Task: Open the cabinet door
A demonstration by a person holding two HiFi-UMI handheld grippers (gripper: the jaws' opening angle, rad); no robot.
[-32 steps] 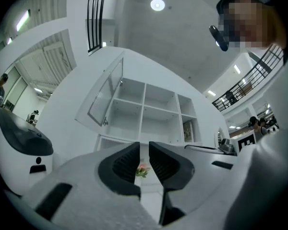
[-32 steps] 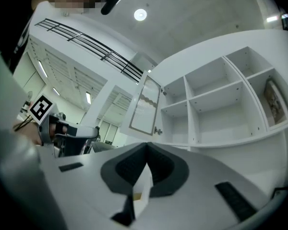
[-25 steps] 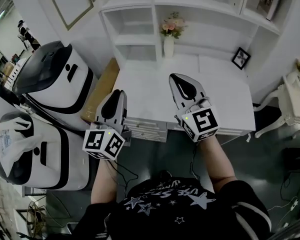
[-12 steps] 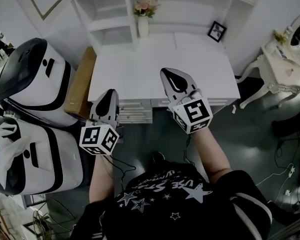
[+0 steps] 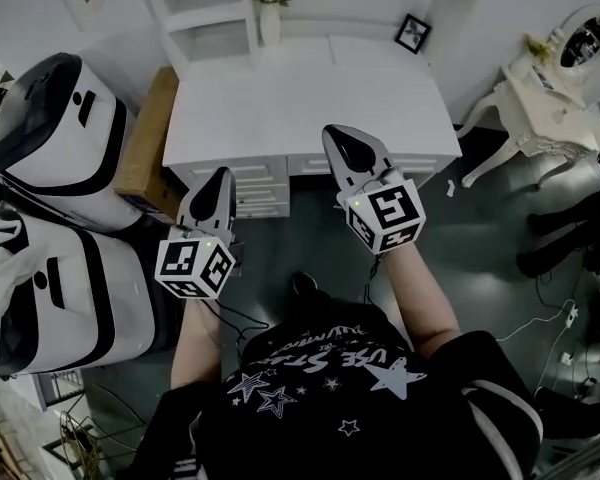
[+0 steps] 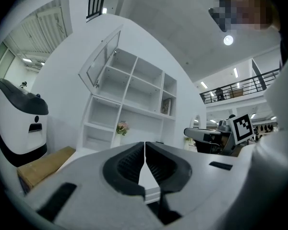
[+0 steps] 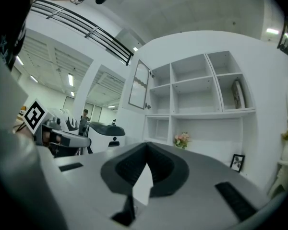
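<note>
The white shelf unit stands on a desk against the wall. Its glazed cabinet door at the upper left hangs swung outward, and it also shows in the right gripper view as the door. My left gripper is held level in front of the desk's drawers, far from the door. Its jaws are shut with nothing between them. My right gripper hovers at the desk's front edge, also level. The right gripper's tips meet and it holds nothing.
On the white desk stand a vase of flowers and a small picture frame. A cardboard box and two large white-and-black machines crowd the left. An ornate white side table stands right.
Both grippers have drawn back from over the desk to its front edge and sunk lower. The desk and shelves now lie farther away. Neither gripper has taken hold of anything.
</note>
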